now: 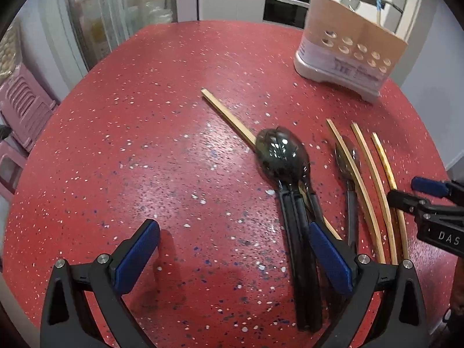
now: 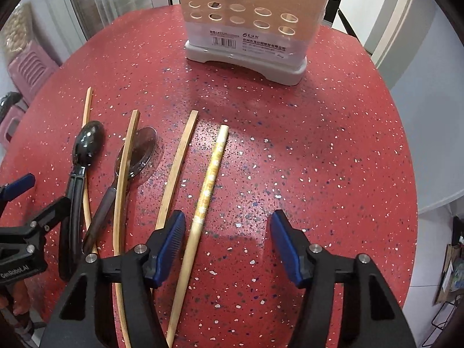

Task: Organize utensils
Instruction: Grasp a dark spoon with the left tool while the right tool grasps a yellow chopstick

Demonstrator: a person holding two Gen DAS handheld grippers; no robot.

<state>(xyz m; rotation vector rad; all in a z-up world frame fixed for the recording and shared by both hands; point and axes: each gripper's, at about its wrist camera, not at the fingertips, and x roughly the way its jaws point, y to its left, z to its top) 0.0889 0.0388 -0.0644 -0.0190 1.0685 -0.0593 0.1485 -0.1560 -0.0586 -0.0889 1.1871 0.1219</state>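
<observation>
On the red speckled table lie black spoons (image 1: 282,153) (image 2: 87,145), a grey metal spoon (image 1: 346,162) (image 2: 139,150), and several bamboo chopsticks (image 1: 229,116) (image 2: 177,168), one with a patterned yellow end (image 2: 208,177). A beige and white utensil holder (image 1: 348,58) (image 2: 246,23) stands at the back. My left gripper (image 1: 232,255) is open, its right finger (image 1: 330,258) over the black spoon handles. My right gripper (image 2: 227,246) is open and straddles the patterned chopstick. Each gripper shows in the other's view, the right one (image 1: 429,203) and the left one (image 2: 20,217).
The holder has a perforated front and holds a ladle and a chopstick (image 1: 378,3). Pink plastic stools (image 1: 23,107) stand left of the table. Kitchen cabinets and an oven (image 1: 287,5) are behind. The table edge curves round on the right (image 2: 411,174).
</observation>
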